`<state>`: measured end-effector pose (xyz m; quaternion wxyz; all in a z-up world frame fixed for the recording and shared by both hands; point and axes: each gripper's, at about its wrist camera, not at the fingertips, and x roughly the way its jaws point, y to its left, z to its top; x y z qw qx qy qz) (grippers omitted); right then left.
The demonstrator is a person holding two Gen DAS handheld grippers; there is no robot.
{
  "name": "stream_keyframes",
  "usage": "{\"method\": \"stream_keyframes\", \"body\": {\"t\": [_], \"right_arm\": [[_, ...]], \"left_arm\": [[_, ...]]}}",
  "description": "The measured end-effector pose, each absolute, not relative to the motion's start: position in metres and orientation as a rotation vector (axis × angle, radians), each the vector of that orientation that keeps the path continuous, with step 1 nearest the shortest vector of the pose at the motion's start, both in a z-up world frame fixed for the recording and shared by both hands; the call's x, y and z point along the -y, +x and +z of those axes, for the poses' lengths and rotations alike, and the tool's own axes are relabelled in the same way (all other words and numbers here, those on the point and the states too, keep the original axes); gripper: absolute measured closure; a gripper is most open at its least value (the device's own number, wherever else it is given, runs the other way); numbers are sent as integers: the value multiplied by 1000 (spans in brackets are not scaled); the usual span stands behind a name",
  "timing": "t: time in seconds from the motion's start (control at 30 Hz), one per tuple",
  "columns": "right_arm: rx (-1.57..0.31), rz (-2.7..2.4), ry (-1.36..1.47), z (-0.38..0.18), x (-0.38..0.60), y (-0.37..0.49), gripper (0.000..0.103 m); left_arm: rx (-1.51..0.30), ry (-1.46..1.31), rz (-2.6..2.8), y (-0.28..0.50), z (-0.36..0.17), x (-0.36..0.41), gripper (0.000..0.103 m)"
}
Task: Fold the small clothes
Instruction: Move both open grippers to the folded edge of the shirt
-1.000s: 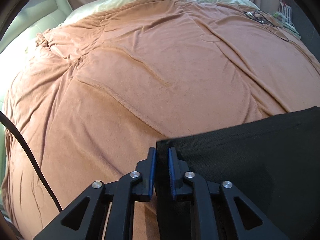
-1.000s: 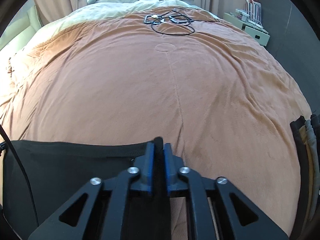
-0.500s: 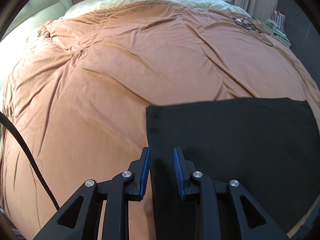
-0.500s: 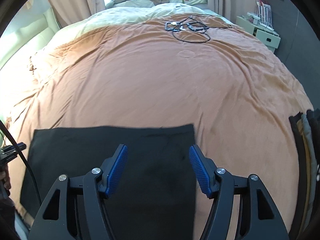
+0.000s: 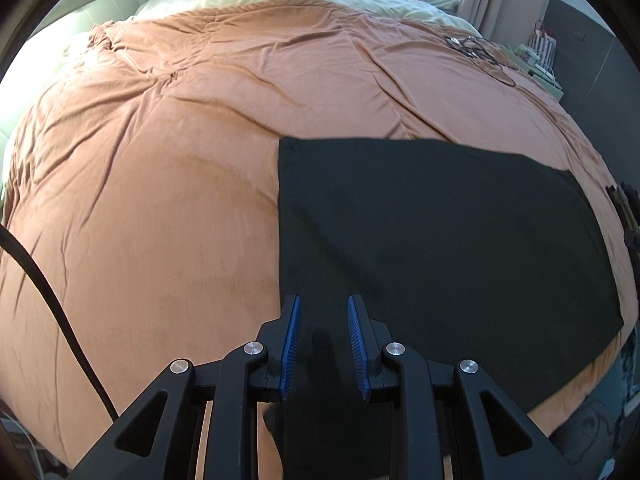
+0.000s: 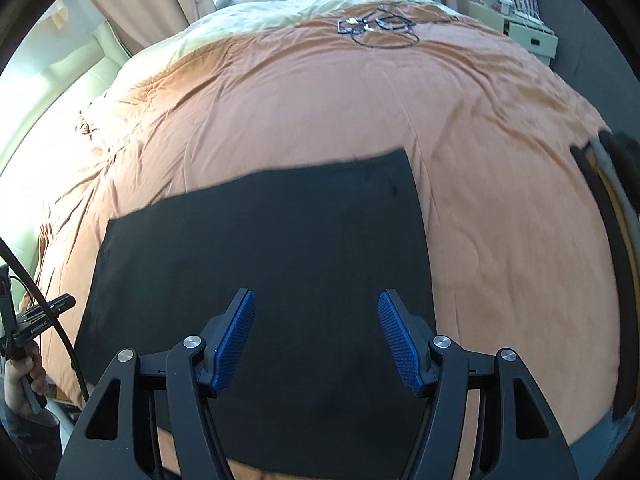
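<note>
Up close, the left hand-held gripper (image 5: pixel 322 338) had its blue-padded fingers (image 5: pixel 289 334) a narrow gap apart, gripping nothing, poised over the near left part of the black cloth (image 5: pixel 440 232), close to its left edge. The right hand-held gripper (image 6: pixel 316 338) stood wide, its fingers (image 6: pixel 400 344) spread over the near middle of the cloth (image 6: pixel 280 264) with only fabric showing between them. Whether either gripper's tips touched the cloth could not be told. The cloth lay flat as a dark rectangle on the near part of the bed, its far edge straight and its corners squared, its near edge running under both grippers. It rested on an orange blanket (image 5: pixel 180 160) that covered most of the bed and was creased toward the far left. Near the blanket's right edge sat a stack of folded clothes (image 6: pixel 612 216) in dark and pale layers, apart from the cloth. Farther off, a tangle of black cable (image 6: pixel 380 28) lay on the far part of the blanket. At the lower left of the right wrist view a hand (image 6: pixel 20 376) held a black grip.
</note>
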<state>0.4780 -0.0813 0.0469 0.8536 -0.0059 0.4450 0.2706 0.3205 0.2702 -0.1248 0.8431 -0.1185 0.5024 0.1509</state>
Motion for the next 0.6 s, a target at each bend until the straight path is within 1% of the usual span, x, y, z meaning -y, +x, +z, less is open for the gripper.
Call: {"method": "stream_keyframes", "body": {"t": [0.3, 0.47, 0.6], "right_arm": [[-1019, 563, -17, 11, 104, 440, 41], [-1078, 505, -66, -12, 113, 427, 44], [-1098, 475, -58, -17, 121, 418, 44]], "left_arm": [[-1062, -315, 291, 279, -147, -250, 77], [-1102, -349, 299, 257, -167, -251, 77], [-1107, -389, 303, 238, -171, -255, 77]]}}
